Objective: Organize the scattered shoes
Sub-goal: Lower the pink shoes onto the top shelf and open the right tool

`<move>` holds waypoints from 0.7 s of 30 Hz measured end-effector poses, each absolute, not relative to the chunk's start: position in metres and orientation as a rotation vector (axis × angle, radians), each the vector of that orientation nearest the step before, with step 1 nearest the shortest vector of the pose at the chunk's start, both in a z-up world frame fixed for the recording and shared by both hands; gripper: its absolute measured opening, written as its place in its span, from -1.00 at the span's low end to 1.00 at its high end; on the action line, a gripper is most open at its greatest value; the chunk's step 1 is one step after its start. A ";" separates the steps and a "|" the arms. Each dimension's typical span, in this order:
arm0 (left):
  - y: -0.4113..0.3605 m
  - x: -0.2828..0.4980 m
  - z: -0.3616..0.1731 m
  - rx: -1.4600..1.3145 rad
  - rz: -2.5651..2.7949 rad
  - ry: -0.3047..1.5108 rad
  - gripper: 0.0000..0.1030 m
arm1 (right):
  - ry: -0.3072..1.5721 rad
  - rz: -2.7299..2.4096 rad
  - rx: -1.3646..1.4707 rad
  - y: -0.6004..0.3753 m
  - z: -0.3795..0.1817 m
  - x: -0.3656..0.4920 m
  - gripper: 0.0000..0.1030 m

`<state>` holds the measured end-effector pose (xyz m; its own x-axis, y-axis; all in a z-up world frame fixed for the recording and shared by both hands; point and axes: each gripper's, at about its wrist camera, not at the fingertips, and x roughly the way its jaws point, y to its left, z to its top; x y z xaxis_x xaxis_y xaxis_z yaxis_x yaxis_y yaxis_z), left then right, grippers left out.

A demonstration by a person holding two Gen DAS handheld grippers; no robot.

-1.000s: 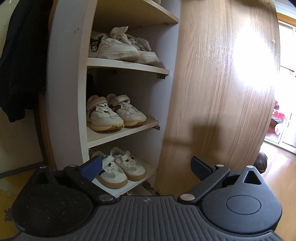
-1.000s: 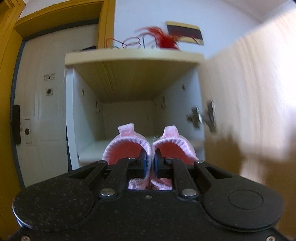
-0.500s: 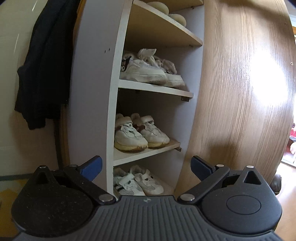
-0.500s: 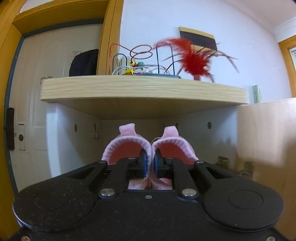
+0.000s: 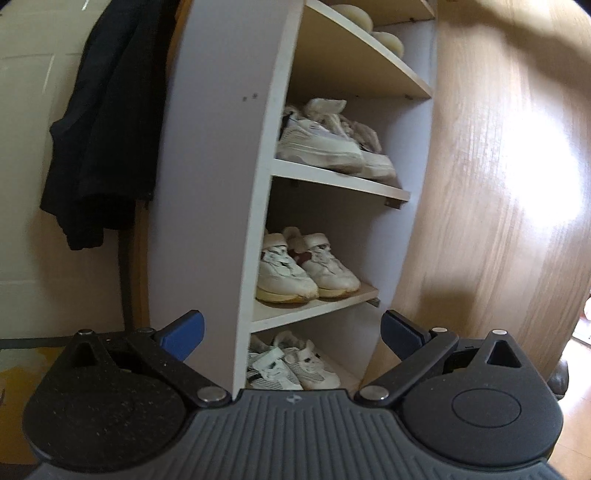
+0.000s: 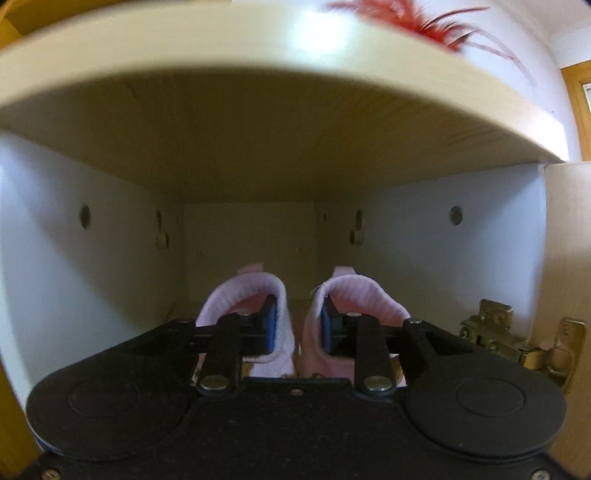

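A pair of pink knit shoes, one on the left (image 6: 243, 295) and one on the right (image 6: 365, 299), sits heel-first inside the cabinet's top compartment (image 6: 92, 266). My right gripper (image 6: 299, 326) has one finger down inside each shoe. Its jaws are opening, the two inner collars stand between them, and a gap shows between the shoes. My left gripper (image 5: 293, 334) is open and holds nothing. It hangs in front of the cabinet's white side panel (image 5: 214, 184), beside shelves holding white sneakers on the upper (image 5: 325, 144), middle (image 5: 295, 273) and bottom (image 5: 291, 362) levels.
The cabinet's wood-grain door (image 5: 498, 184) stands swung out on the right, with its metal hinge (image 6: 517, 343) at the compartment's right wall. A dark jacket (image 5: 103, 129) hangs left of the cabinet. A red feather (image 6: 424, 18) lies on the top board (image 6: 258, 55).
The right gripper has carried the pink shoes forward into the top compartment, and its jaws have parted so the shoes have spread apart. The left view has shifted, so the cabinet sits further right.
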<state>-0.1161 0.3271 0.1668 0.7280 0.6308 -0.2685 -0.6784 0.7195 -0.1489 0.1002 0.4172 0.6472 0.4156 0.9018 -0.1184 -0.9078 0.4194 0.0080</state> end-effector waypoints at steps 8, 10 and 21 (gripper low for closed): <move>0.329 -0.118 0.167 -0.247 0.734 0.211 0.99 | 0.085 1.070 -0.200 0.419 0.662 0.084 0.36; 0.328 -0.117 0.168 -0.249 0.729 0.207 0.99 | 0.079 1.066 -0.191 0.410 0.663 0.082 0.40; 0.325 -0.116 0.168 -0.245 0.713 0.226 0.99 | 0.044 1.093 -0.108 0.327 0.628 0.047 0.94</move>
